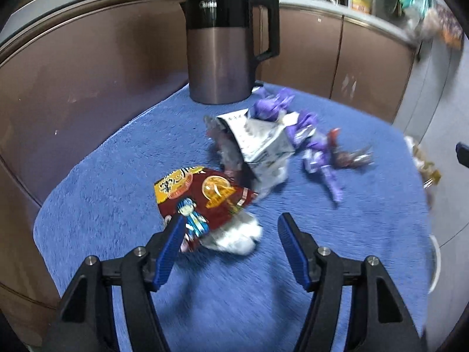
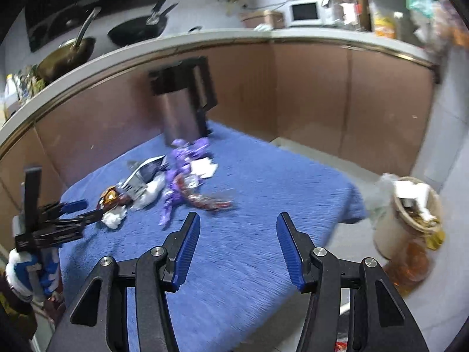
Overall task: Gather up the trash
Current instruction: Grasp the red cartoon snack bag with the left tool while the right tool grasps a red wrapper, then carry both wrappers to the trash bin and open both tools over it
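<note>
Only right view shows bin (image 2: 406, 223).

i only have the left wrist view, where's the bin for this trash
Observer: The trash bin stands on the floor off the table's right edge, past the blue cloth.
Operator: is it empty
Observer: No, it already holds scraps up to its rim.
Operator: where's the right tongs then
Observer: The right tongs hang open above bare cloth, nearer that edge than the wrappers.
Operator: and how do my left tongs look from there
Observer: The left tongs are open, tips at the red snack bag, at the near-left end of the wrapper pile.
</note>
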`<action>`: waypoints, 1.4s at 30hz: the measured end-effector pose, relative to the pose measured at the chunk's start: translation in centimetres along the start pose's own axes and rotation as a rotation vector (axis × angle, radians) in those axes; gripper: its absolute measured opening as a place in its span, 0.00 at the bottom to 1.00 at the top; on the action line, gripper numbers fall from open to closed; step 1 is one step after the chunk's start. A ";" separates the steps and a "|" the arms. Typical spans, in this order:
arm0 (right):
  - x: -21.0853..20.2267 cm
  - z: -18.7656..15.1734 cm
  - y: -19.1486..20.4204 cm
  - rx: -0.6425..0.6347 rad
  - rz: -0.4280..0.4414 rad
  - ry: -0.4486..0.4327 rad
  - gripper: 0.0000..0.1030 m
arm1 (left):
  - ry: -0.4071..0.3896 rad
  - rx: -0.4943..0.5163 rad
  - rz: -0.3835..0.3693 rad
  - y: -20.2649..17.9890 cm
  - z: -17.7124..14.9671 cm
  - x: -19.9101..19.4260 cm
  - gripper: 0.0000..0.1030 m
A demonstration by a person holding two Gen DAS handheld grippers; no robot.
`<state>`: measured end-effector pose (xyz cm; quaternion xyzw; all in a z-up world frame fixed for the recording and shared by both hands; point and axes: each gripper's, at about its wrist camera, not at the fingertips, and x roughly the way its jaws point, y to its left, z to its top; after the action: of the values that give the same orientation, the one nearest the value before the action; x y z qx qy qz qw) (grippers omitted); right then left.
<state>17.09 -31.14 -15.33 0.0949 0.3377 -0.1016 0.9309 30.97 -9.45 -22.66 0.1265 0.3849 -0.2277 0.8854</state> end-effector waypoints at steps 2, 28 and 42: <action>2.0 0.4 1.0 -0.023 0.029 0.029 0.52 | 0.016 -0.003 0.015 0.5 0.4 1.3 0.62; 18.6 3.8 6.1 -0.096 0.238 0.226 0.11 | 0.076 -0.331 -0.182 10.5 1.0 4.6 0.20; 11.7 3.9 5.0 -0.025 0.293 0.115 0.08 | -0.036 -0.433 -0.283 12.3 -0.9 -2.4 0.18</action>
<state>29.55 -28.71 -19.45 0.1373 0.3742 0.0450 0.9160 35.17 2.30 -20.86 -0.1251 0.4226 -0.2637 0.8580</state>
